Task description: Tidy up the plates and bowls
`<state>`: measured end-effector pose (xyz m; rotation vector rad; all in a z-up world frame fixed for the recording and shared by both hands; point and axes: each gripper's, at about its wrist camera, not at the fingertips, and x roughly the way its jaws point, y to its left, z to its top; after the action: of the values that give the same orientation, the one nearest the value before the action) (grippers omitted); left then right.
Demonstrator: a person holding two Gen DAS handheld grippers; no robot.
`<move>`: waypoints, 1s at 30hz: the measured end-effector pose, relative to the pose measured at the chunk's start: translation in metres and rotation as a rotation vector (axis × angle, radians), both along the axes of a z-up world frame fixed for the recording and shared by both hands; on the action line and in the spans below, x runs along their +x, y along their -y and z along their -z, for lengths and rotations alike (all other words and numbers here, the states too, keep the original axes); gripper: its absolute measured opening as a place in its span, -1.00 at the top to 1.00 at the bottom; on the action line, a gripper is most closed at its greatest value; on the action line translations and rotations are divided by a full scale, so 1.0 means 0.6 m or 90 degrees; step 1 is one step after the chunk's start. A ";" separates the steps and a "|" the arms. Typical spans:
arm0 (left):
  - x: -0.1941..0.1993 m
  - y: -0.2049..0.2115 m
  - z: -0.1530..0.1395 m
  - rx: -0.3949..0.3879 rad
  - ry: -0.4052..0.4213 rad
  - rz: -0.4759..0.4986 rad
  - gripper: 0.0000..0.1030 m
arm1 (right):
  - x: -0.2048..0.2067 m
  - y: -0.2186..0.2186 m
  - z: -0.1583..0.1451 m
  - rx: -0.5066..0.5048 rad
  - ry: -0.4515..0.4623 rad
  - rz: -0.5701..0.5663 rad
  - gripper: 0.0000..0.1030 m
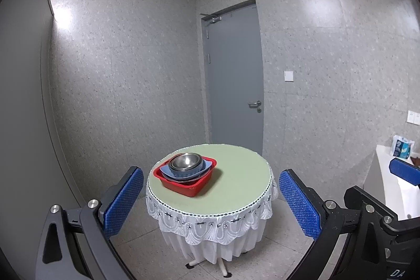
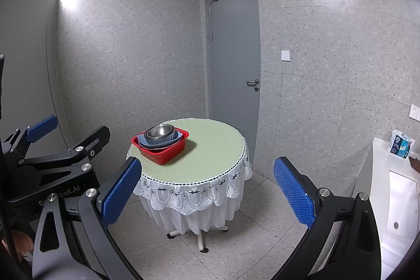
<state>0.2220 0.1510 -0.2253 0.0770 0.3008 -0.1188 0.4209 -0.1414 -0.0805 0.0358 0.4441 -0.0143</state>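
Note:
A red plastic basin [image 1: 194, 188] [image 2: 168, 155] sits on the left part of a round table [image 1: 241, 175] [image 2: 215, 148] with a green top and white lace skirt. Inside it lie a light blue dish [image 1: 165, 170] [image 2: 142, 140], a darker blue bowl [image 1: 185, 173] [image 2: 160, 142] and a steel bowl [image 1: 185, 160] [image 2: 158, 131] stacked on top. My left gripper [image 1: 211, 204] is open and empty, well short of the table. My right gripper [image 2: 207, 193] is open and empty, also short of the table. The left gripper shows at the left of the right wrist view.
A grey closed door [image 1: 235, 75] [image 2: 233, 57] stands behind the table. A white counter [image 1: 386, 175] [image 2: 393, 188] at the right carries a blue-and-white packet [image 1: 401, 147] [image 2: 401, 146]. The floor is grey tile [image 2: 262, 227].

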 end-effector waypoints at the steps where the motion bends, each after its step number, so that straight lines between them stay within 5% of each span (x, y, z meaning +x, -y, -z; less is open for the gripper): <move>1: 0.001 0.000 0.001 0.000 0.000 -0.001 -0.99 | 0.000 0.000 0.000 0.000 -0.001 0.000 -0.98; 30: 0.007 -0.008 0.001 0.000 -0.006 0.002 -0.99 | 0.004 -0.005 0.007 -0.001 -0.004 0.000 -0.98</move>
<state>0.2265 0.1558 -0.2261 0.0763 0.3109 -0.1218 0.4232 -0.1384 -0.0847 0.0336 0.4504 -0.0150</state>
